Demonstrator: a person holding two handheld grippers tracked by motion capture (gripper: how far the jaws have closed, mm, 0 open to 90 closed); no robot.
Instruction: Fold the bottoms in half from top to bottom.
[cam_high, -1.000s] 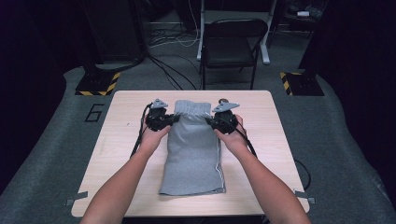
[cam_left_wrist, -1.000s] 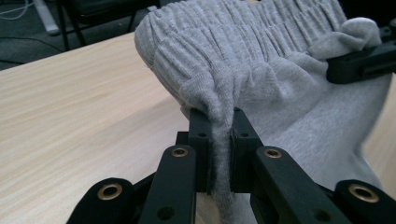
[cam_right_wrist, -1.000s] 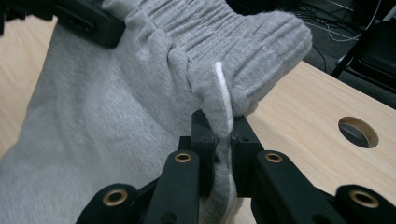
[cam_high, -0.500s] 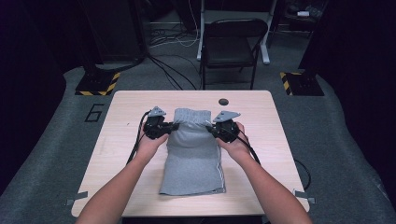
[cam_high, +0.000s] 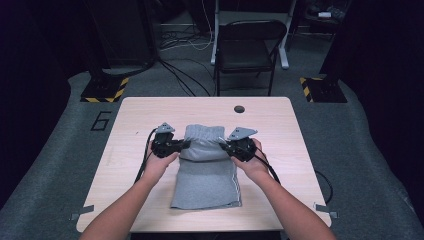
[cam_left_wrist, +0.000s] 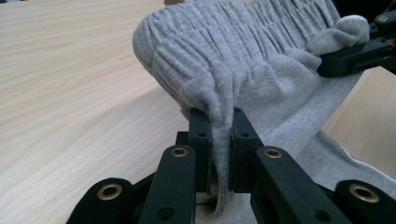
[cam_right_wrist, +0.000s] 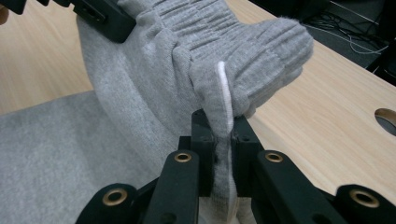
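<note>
In the left gripper view the fold of grey cloth (cam_left_wrist: 219, 140) runs down between the jaws and off the bottom edge, so its end is hidden. The right gripper view cuts off the table's hole (cam_right_wrist: 386, 117) at the right edge. In the high view both forearms leave the bottom edge (elbows unseen), and the fingertips are hidden by cloth.

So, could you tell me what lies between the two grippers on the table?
In the high view, the gathered waistband end of the grey garment spans between the left gripper and right gripper, each clamped on it.
</note>
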